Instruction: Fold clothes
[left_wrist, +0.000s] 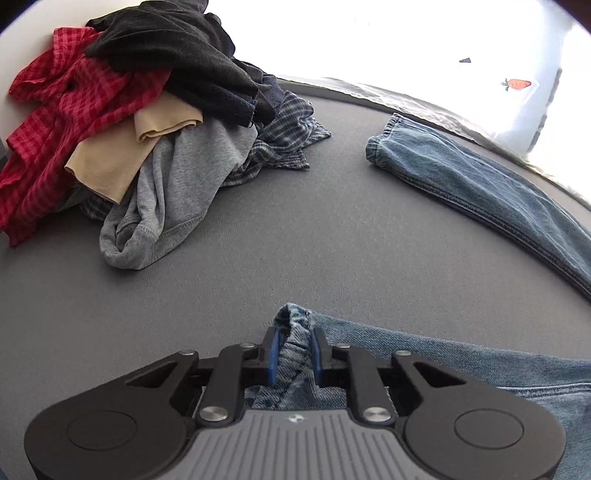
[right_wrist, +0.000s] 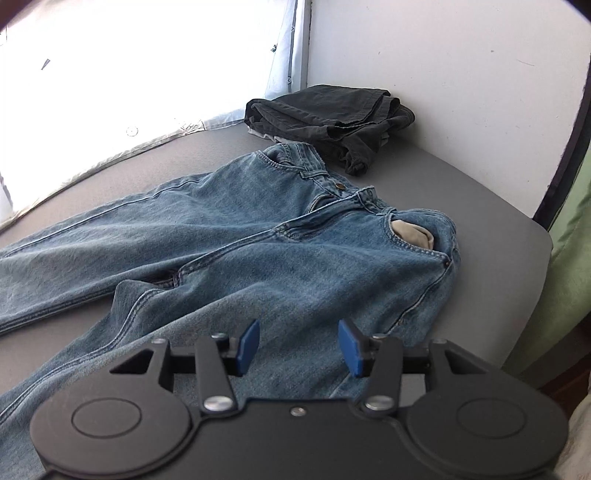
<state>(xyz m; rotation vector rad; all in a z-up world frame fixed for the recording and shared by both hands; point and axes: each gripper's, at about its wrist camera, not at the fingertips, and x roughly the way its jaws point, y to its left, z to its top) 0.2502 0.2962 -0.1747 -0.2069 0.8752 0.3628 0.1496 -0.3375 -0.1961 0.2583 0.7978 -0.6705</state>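
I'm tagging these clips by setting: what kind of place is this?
Probably a room in a home, with laundry being sorted on a grey padded surface. A heap of unfolded clothes lies at one end, blue jeans are spread flat, and dark folded trousers sit by a white wall.

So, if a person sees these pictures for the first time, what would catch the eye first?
Probably the blue jeans, spread flat across the grey surface with the waistband towards the far wall. The left hand-held gripper is shut on the hem of one leg, while the right hand-held gripper hangs open above the denim. Then the untidy clothes pile at the far left, with its bright red checked shirt.
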